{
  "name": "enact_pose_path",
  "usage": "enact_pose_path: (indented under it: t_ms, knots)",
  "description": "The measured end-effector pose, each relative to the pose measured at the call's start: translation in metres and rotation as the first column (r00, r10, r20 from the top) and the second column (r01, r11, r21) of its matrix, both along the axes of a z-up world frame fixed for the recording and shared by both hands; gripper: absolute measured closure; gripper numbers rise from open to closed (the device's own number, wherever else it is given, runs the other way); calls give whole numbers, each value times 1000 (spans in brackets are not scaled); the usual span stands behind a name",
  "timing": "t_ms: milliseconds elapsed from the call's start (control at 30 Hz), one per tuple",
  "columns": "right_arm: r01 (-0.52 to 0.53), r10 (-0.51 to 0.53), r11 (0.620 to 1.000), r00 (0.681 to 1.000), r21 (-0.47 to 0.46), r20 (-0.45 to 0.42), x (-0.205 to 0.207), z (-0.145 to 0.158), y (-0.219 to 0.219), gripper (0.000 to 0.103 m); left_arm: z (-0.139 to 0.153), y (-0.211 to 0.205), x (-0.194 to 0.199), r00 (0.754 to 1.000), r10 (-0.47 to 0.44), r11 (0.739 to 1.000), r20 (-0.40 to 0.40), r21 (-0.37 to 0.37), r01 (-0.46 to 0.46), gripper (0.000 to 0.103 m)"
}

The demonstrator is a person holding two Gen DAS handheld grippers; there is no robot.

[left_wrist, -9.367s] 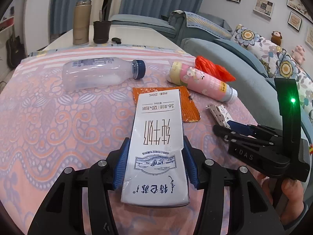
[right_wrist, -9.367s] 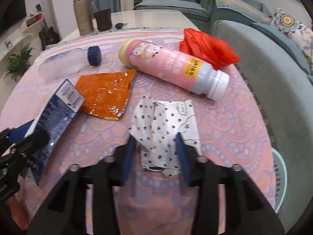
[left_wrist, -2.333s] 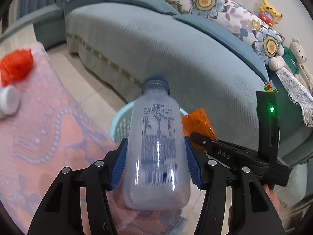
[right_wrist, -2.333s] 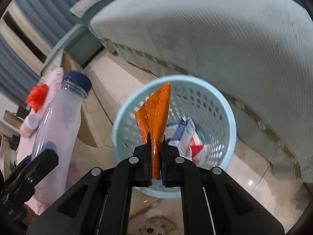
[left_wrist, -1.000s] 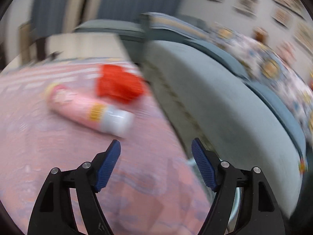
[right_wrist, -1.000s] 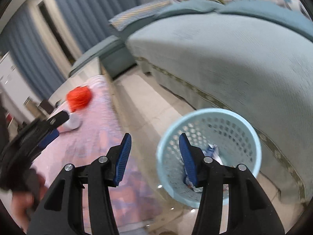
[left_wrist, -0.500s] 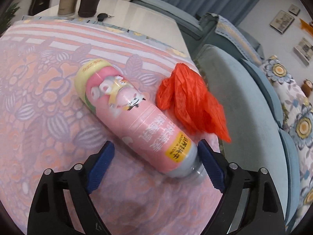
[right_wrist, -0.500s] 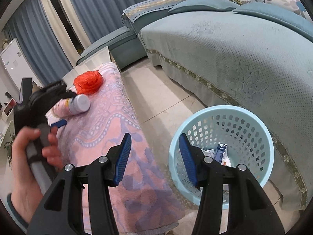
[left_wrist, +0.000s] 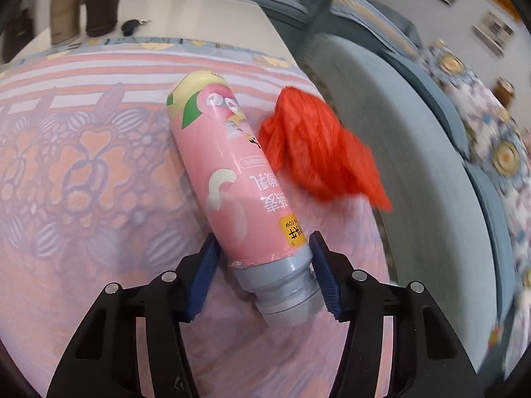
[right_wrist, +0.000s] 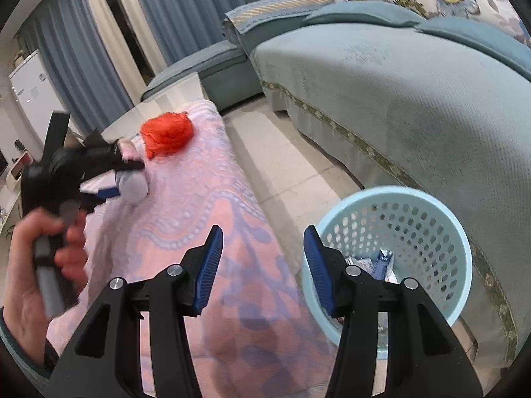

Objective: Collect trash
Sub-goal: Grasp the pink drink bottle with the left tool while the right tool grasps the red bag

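Note:
A pink bottle with a grey cap end lies on the pink patterned tablecloth. My left gripper is open, its blue pads on either side of the bottle's grey neck, the right pad close against it. A crumpled red plastic bag lies just right of the bottle. In the right wrist view my right gripper is open and empty, held above the table's edge beside a light blue perforated trash basket with wrappers inside. The left gripper shows there at the bottle's cap.
A tan flask, a dark cup and keys stand at the table's far end. A teal sofa runs along the right behind the basket. Tiled floor lies between table and sofa.
My left gripper has moved forward so the pink bottle's neck now sits between its pads, and its jaws have narrowed. My right gripper has stayed open near the basket.

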State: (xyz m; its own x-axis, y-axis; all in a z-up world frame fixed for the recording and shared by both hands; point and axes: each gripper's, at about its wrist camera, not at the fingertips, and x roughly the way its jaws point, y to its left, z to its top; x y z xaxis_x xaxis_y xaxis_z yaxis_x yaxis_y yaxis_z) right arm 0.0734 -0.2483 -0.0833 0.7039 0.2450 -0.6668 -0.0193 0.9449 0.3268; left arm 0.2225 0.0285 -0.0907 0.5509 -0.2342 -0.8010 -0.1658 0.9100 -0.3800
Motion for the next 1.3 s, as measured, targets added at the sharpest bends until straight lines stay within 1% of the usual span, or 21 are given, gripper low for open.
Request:
enact_pose_path:
  t_ms: [67,167,233,300,367,433,467,533,600,633,733,800,833,867,900,933,967,1067,1133,1233,1300]
  knots:
    - [-24,24,1000,1000,13,18,5,10,7,56,2,16,-19,999,-41,999,-10,-19,41,50]
    - [-87,86,996,995,19,54,20,29,26,56,7,42,-45,997,-82,997,-3,-7,82,50]
    - [-144,143,989,986,10,88,35,44,47,56,9,55,-60,995,-97,995,14,13,97,50]
    - [-188,190,982,974,-33,126,55,56,72,56,9,64,-78,995,-90,995,39,35,88,50]
    - [-220,229,972,961,-78,153,75,62,96,56,1,67,-95,995,-97,993,30,73,94,50]
    - [-261,271,962,948,-76,165,104,63,118,56,-3,66,-104,992,-119,988,27,99,116,49]
    - [-264,277,959,948,-100,159,120,61,128,56,-3,65,-108,990,-136,986,33,102,132,49]
    - [-267,288,952,948,-153,136,147,57,142,55,-1,64,-112,985,-171,976,22,141,167,49]
    - [-286,303,944,948,-164,94,174,50,153,43,4,61,-113,979,-201,961,22,199,193,49]
    - [-289,304,943,949,-163,79,184,46,157,37,5,63,-112,978,-208,958,21,205,200,50]
    - [-299,304,939,953,-170,3,218,28,170,35,7,67,-106,979,-201,963,35,188,191,45]
    - [-298,296,939,955,-171,-35,229,16,175,35,6,67,-103,982,-181,967,44,189,170,42]
    - [-297,293,938,955,-180,-51,232,10,178,36,4,68,-100,985,-166,970,42,187,155,42]
    - [-303,297,935,953,-186,-60,231,5,180,46,0,69,-97,988,-148,974,36,179,139,41]
    - [-308,302,931,952,-197,-61,229,-1,182,52,-4,70,-96,991,-129,979,31,165,122,41]
    - [-307,301,927,952,-214,-63,227,-3,184,68,-6,70,-95,993,-115,982,31,154,109,41]
    - [-309,304,927,951,-212,-55,224,-1,184,76,-7,71,-96,994,-101,984,47,152,93,41]
    - [-308,311,930,950,-202,-18,207,5,180,81,-5,69,-98,996,-66,987,63,153,55,44]
    - [-317,322,931,947,-182,1,190,11,178,81,-5,69,-103,996,-43,988,74,153,32,53]
    - [-333,339,933,941,-138,21,150,23,171,81,-2,67,-114,996,-48,991,72,131,38,55]
    - [-355,358,930,934,-100,14,124,28,167,81,3,66,-126,995,-47,991,89,128,35,56]
